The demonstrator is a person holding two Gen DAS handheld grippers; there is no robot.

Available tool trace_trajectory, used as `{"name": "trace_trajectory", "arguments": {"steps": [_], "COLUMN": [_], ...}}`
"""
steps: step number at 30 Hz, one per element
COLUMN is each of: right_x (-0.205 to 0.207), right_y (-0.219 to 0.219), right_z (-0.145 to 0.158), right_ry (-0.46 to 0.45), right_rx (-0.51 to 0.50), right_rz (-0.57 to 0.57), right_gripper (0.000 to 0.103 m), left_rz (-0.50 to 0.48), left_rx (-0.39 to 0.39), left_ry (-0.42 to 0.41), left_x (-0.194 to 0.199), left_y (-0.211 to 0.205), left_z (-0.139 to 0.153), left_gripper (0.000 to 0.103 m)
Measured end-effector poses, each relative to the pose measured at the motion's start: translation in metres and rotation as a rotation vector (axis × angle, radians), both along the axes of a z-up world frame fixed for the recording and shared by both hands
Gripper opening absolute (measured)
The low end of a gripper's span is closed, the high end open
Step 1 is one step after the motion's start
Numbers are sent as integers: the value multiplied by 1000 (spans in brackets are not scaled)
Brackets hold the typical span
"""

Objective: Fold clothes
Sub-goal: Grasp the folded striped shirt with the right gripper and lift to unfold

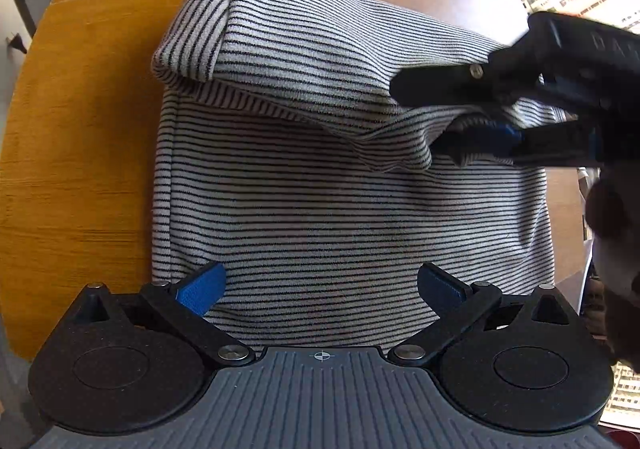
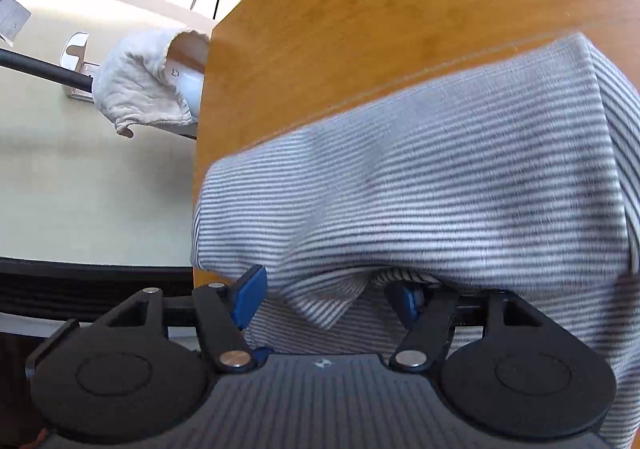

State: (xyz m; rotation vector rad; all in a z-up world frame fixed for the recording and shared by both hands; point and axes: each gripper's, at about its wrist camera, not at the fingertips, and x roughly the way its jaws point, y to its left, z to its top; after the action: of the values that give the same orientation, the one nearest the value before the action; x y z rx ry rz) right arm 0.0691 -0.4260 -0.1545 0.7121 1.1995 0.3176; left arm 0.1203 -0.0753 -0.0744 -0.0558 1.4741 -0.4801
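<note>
A grey-white striped garment (image 1: 320,189) lies flat on a round wooden table (image 1: 80,129). Its far part is folded over toward me, and the fold's loose edge (image 1: 384,145) is lifted at the right. My left gripper (image 1: 320,285) hovers open over the garment's near hem, with nothing between its blue pads (image 1: 204,289). My right gripper (image 1: 428,121) comes in from the right with that lifted edge between its jaws. In the right wrist view its pads (image 2: 248,297) stand well apart around the right gripper (image 2: 328,297), and bunched striped cloth (image 2: 400,189) hangs loosely between them.
The table edge (image 2: 200,169) drops off left of the garment to a cream floor (image 2: 80,177). A white cloth (image 2: 136,89) is draped over a white object by a black bar there. A dark blurred shape (image 1: 616,249) fills the right edge of the left wrist view.
</note>
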Motion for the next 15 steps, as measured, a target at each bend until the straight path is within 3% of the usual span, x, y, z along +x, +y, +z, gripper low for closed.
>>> {"name": "trace_trajectory", "arguments": {"steps": [2,4,6,7,10,12,15], "right_x": [26,34,33,32,60,38,18], "right_y": [-1,-6,-12,-15,-29,-56,-48], "right_z": [41,88,114,119,145,109,86], "right_ry": [-237,-484,-603,-610,-465,-371,-275], "right_rx": [-60,-144,-221,-259,-413,-423,-472], "right_rz": [-57,-114,-124,-119,-108,-134,-81], "right_gripper": [59,65,77,77,76,68,67], "left_rz": [-14,-26,-32,-38,-68,-75,-63], "left_rx": [-4,-4,8,21,86,109,69], "left_ry": [-15,-28,-33,-33,-38,-39,-92], "left_x": [5,7,21,30,53,78,123], "left_y": [3,5,6,5,-3,-4,1], "left_z": [1,2,4,6,8,13,32], "left_gripper": [103,103,103,103,103,103,103]}}
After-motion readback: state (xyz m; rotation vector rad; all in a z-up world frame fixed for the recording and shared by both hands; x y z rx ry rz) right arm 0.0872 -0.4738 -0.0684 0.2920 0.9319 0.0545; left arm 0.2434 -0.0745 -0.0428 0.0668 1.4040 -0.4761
